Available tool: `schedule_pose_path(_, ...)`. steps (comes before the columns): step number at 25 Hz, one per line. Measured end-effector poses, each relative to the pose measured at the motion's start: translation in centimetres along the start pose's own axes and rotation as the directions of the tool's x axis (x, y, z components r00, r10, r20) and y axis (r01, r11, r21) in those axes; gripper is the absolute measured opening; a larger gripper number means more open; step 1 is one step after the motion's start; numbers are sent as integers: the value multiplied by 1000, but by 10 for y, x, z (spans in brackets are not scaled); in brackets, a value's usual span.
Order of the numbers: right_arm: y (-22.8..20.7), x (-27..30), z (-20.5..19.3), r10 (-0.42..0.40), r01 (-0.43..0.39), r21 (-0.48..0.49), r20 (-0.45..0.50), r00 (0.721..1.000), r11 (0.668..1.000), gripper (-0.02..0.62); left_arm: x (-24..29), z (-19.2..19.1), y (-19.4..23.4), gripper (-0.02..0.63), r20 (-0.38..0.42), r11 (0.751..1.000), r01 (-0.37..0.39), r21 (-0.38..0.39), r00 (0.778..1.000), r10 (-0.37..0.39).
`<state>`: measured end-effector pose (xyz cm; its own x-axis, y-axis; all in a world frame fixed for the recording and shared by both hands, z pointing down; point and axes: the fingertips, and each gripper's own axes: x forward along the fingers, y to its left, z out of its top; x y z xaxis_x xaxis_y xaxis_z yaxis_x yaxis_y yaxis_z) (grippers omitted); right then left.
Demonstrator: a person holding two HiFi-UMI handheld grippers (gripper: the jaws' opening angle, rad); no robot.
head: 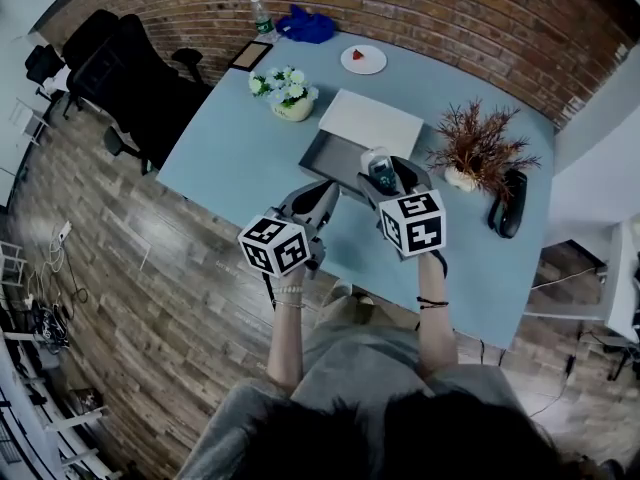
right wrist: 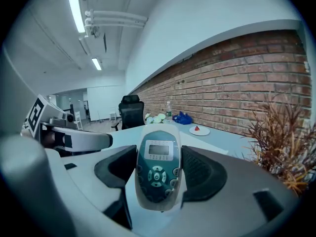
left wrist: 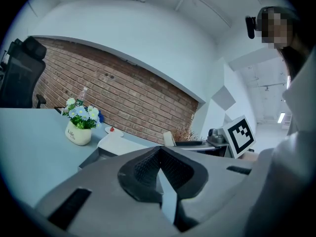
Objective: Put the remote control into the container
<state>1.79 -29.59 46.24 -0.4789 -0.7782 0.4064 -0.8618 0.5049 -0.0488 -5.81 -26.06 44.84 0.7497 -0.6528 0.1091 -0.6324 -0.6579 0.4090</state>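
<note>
remote control (right wrist: 158, 169) clamped in right gripper (head: 384, 171), close by gray container (head: 318, 159).

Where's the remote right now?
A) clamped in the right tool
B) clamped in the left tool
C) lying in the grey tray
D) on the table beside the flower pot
A: the right gripper view shows the white-and-teal remote control pinched between the jaws of the right tool, while the left tool is shut on nothing.
</note>
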Motion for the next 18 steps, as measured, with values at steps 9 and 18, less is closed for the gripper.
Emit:
schedule_pose_path(9,-3,49,-6,20,-19,7,-87,996,1000,285,21,-11,42,3,-82,999,3,-47,997,-7)
schedule_pose_path(18,-20,84,-29,35,-31,27,-184,982,999,285,40,-23,69,3,-135,998,1,-67,991,-10)
